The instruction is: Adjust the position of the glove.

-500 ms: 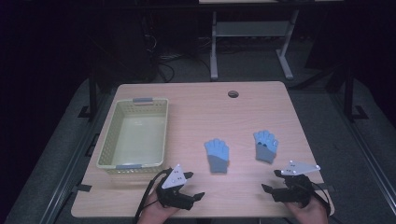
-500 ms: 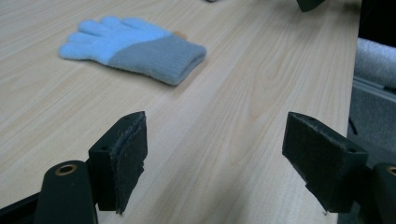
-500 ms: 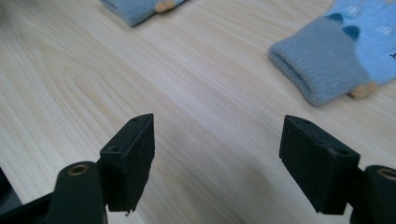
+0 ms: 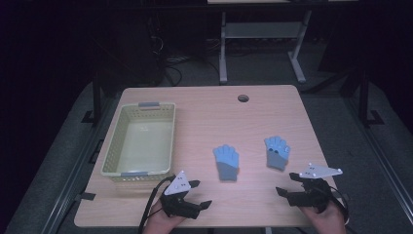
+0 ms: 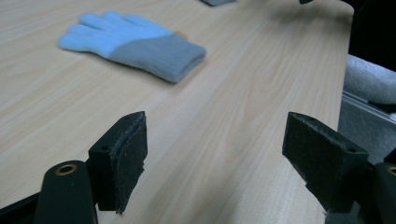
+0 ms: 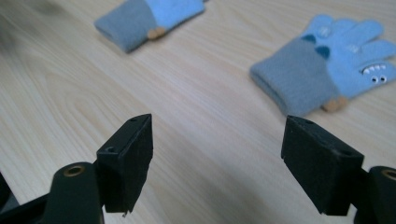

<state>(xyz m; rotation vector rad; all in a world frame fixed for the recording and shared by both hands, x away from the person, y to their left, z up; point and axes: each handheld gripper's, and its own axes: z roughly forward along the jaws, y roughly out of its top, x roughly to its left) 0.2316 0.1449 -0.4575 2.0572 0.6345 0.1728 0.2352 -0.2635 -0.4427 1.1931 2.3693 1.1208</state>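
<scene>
Two blue gloves flat on the table, well apart from each other. Left glove sits ahead of my left gripper, off to one side of its fingers, cuff toward me. Right glove lies just ahead of my right gripper, cuff nearest the fingers, a face print on its fingers. Both jaw pairs wide open, nothing between them, bare wood underneath. Basket beyond the left gripper, away from both gloves.
</scene>
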